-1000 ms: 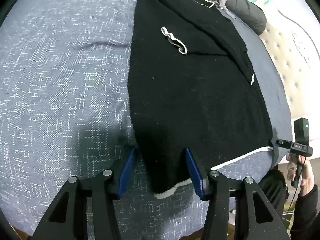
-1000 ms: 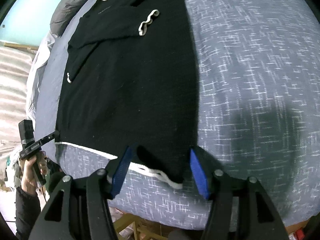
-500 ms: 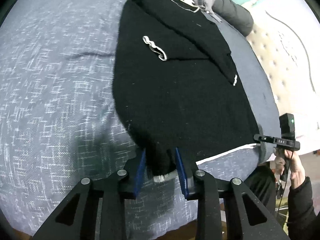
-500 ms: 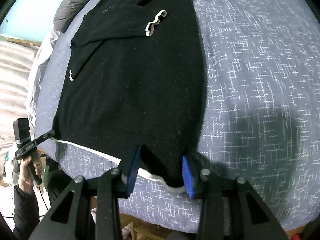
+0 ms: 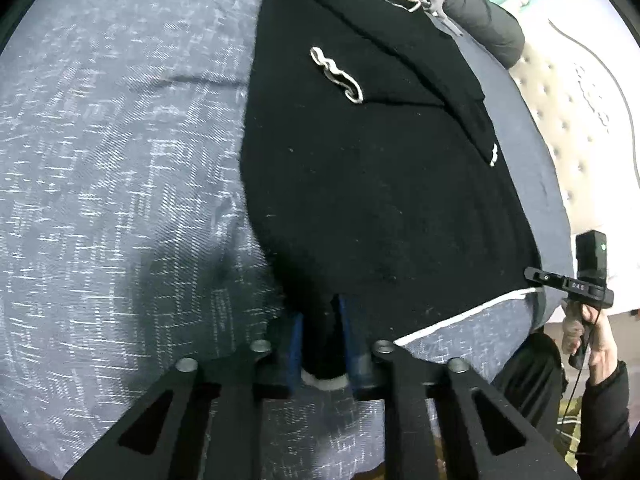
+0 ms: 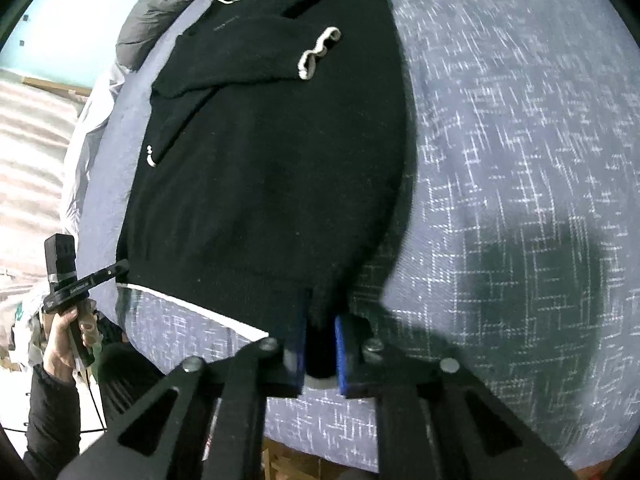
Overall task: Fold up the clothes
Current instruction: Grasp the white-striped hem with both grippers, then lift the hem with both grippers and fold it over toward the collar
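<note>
A black sweater point(image 5: 380, 168) with white trim lies flat on the blue-grey bed cover point(image 5: 112, 168), both sleeves folded across its chest. It also shows in the right wrist view point(image 6: 260, 160). My left gripper point(image 5: 322, 344) is shut on the sweater's near left hem corner. My right gripper point(image 6: 320, 348) is shut on the near right hem corner. Each gripper also shows at the edge of the other's view, the right one point(image 5: 576, 280) and the left one point(image 6: 76, 280).
A dark grey jacket point(image 5: 484, 24) and pale clothes lie at the far end of the bed. A tufted cream headboard point(image 5: 568, 128) stands to the right in the left wrist view. The bed's near edge point(image 6: 320, 440) is just below the grippers.
Both grippers have closed from open onto the sweater's hem corners. The corners are bunched between the blue pads.
</note>
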Demonstrator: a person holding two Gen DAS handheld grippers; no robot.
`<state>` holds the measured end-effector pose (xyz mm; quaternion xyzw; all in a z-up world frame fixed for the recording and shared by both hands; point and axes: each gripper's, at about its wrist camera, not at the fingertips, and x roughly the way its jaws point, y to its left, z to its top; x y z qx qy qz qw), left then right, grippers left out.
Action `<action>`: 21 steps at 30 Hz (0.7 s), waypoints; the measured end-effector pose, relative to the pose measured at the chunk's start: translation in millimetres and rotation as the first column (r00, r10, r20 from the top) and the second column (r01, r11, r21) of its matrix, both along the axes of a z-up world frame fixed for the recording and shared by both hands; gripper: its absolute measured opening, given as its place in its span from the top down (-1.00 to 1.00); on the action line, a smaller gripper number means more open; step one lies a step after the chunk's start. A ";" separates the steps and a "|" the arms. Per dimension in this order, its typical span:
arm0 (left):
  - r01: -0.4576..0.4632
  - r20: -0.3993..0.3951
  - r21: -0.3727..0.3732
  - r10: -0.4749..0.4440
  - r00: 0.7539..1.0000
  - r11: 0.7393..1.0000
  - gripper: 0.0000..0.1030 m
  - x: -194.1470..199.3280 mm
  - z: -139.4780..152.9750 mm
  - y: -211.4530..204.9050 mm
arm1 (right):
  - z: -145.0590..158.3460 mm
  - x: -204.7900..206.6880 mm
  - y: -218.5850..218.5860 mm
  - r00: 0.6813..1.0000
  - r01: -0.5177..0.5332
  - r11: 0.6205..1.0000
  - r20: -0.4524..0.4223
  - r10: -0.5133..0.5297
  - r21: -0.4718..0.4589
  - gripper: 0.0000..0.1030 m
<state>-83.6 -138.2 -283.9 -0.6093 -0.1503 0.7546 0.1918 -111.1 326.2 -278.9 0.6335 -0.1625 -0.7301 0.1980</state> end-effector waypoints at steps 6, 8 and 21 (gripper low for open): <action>0.033 -0.075 -0.018 -0.035 0.997 0.999 0.87 13.0 38.5 5.3 | 40.7 6.7 -1.6 0.996 -0.035 0.999 -0.086 0.035 -0.005 0.90; 0.048 -0.100 -0.024 -0.051 0.994 0.999 0.87 30.7 50.8 12.3 | 56.3 10.6 0.3 0.993 -0.042 0.999 -0.114 0.040 -0.012 0.90; 0.103 -0.216 -0.024 -0.106 0.971 0.994 0.88 47.4 118.8 9.0 | 120.3 59.0 4.6 0.970 -0.116 0.993 -0.218 0.106 -0.034 0.90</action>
